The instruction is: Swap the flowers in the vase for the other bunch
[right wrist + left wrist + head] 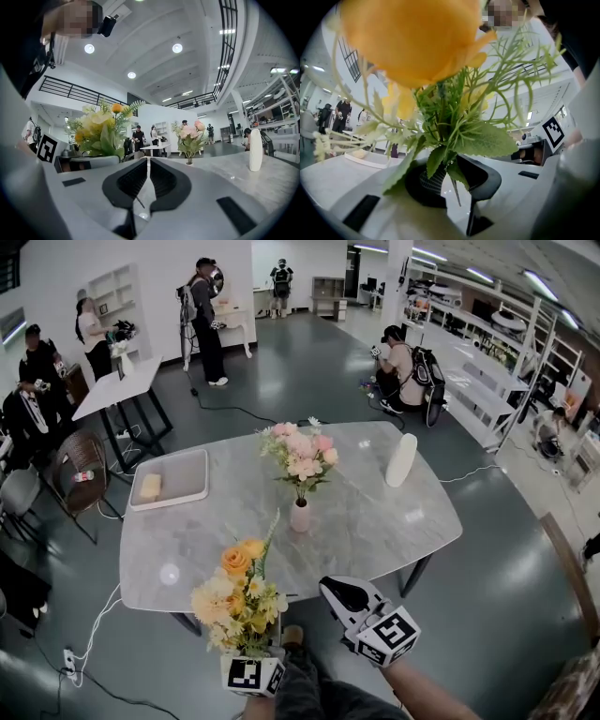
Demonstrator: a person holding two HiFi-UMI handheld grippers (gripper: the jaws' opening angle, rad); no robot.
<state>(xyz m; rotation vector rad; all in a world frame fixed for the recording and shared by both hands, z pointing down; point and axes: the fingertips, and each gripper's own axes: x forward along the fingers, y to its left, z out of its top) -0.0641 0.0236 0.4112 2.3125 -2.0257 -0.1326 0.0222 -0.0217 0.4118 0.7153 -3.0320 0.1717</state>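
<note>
A bunch of pink flowers stands upright in a small pink vase at the middle of the marble table. My left gripper is below the table's near edge, shut on the stems of a yellow and orange bunch. In the left gripper view the green stems sit between the jaws and a big orange bloom fills the top. My right gripper is just right of that bunch, shut with nothing in it. The right gripper view shows the pink flowers ahead.
A white tray holding a pale yellow block lies on the table's left side. A tall white bottle stands at its right. Several people, desks, chairs and floor cables surround the table.
</note>
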